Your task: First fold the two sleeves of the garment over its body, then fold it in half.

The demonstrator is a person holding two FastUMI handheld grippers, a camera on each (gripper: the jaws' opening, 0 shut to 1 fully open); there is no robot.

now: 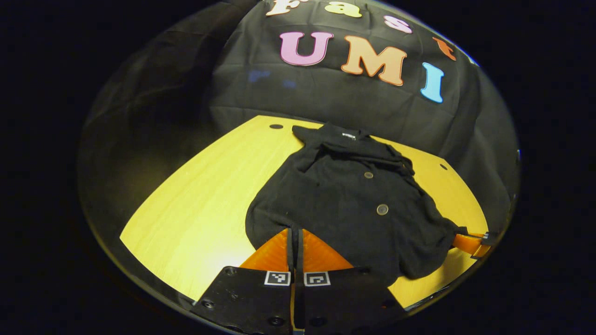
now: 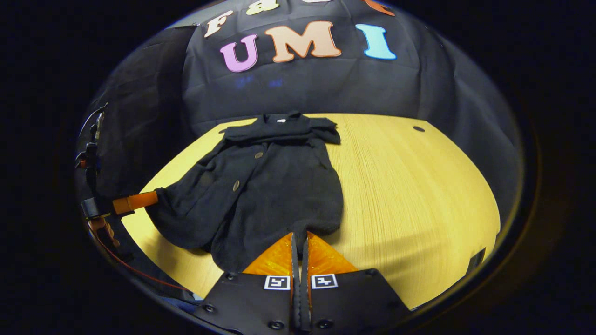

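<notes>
Although the black garment lies narrow on the yellow worktop, with no sleeve spread out to either side, the half fold looks not yet made: the collar sits at the far edge and the hem at the near edge, close to both cameras. I judge the sleeve folds done, or nearly so, and the fold in half left to do.

In the left gripper view the left hand-held gripper has its fingers drawn together at the near hem, the cloth lapping over their tips; whether fabric is pinched between them I cannot tell. In the right gripper view the right hand-held gripper stands likewise at the near hem, fingers together, tips touching the cloth edge, grip unclear. Each view also shows the other gripper's finger at the garment's opposite near corner.

The garment is a soft, matte, slightly fuzzy knit or fleece, thick enough to hold rounded bulges instead of sharp creases. Two round buttons run down its front. Its outline is a rough rectangle, wider and lumpier near the hem, with a rumpled ridge across the shoulders. The worktop is smooth, pale wood-grain laminate with a curved far edge and small dark holes.
</notes>
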